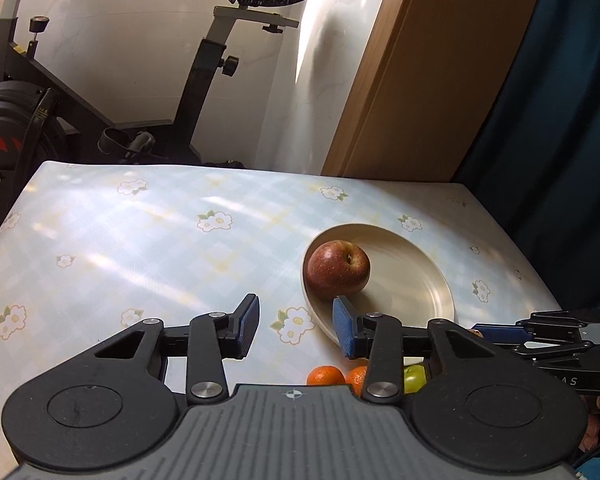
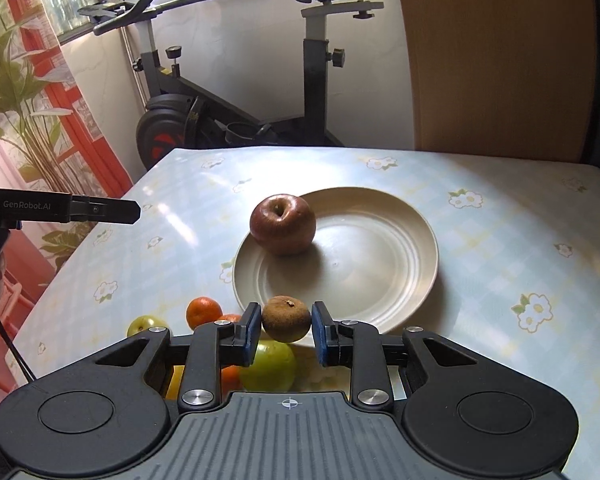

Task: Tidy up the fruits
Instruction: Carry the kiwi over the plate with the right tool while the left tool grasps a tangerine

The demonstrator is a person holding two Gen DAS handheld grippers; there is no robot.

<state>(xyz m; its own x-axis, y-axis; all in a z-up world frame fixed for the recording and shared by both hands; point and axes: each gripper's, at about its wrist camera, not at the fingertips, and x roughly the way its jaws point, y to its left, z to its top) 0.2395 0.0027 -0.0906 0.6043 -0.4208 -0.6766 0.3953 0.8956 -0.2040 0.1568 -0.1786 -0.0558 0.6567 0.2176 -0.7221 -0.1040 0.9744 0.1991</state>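
- Where the right tool (image 2: 287, 326) sits at lower centre of the right wrist view, its two blue pads press on either side of a brown, rough-skinned round fruit (image 2: 286, 319), which is clamped between them.
- Directly below that fruit in the frame lies a green apple (image 2: 269, 364); a second, smaller green fruit (image 2: 146, 325) lies to the lower left.
- Two oranges (image 2: 203, 312) lie just left of the right tool's left pad, one partly hidden behind the tool's linkage.
- Above the held fruit, at frame centre, a cream plate (image 2: 384, 248) rests on the surface (image 2: 500, 240), which carries a pale checked cloth with flower prints.
- A red apple (image 2: 282, 224) sits upright on the plate's upper-left rim area, stem hollow facing up.
- The left tool (image 1: 296, 330) occupies lower centre of the left wrist view; its jaws stand partly apart with nothing between them.
- The left tool's right pad overlaps the near rim of the plate (image 1: 420, 276) in the picture; contact cannot be determined.
- An exercise bike (image 2: 240, 92) stands beyond the surface at the top of the frame.
- A wooden panel (image 2: 496, 52) fills the upper right.
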